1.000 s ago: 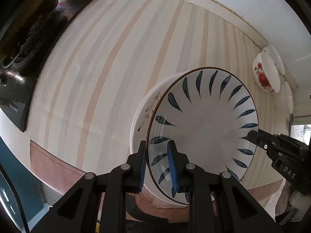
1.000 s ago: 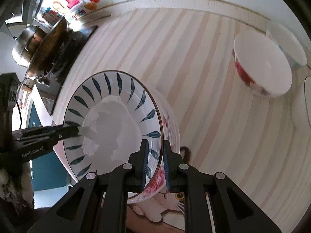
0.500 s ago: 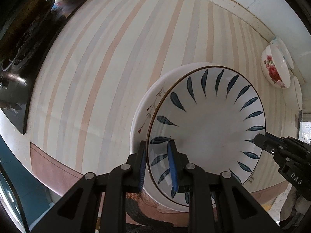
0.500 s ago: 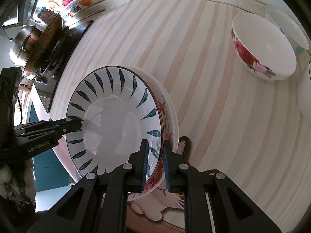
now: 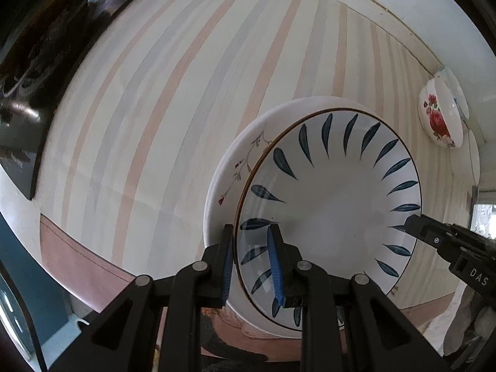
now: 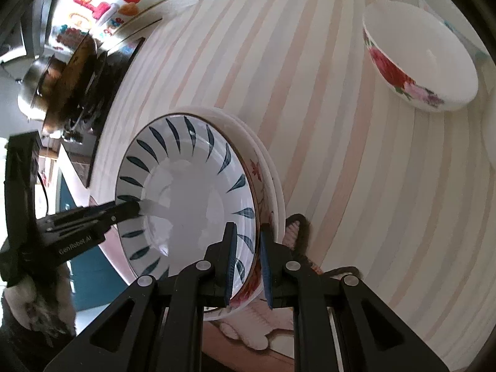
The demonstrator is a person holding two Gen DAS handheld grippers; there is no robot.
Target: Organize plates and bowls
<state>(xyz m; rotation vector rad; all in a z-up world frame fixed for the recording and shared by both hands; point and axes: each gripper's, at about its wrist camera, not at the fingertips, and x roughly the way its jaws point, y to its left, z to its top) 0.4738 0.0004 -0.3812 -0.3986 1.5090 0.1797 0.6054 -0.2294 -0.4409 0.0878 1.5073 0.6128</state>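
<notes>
Both tools pinching opposite rims of leaf-pattern plate: left tool and right tool clamped on it, nested in white plate on striped tabletop.

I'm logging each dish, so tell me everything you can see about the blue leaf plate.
The leaf plate is a deep, glossy white dish, ceramic by its look, with dark blue leaf strokes ringing the inside wall and a thin brown rim line. Its centre is bare and it looks empty. It sits nested in a floral plate on the striped cloth. The left gripper and right gripper each clamp its rim from opposite sides.
</notes>
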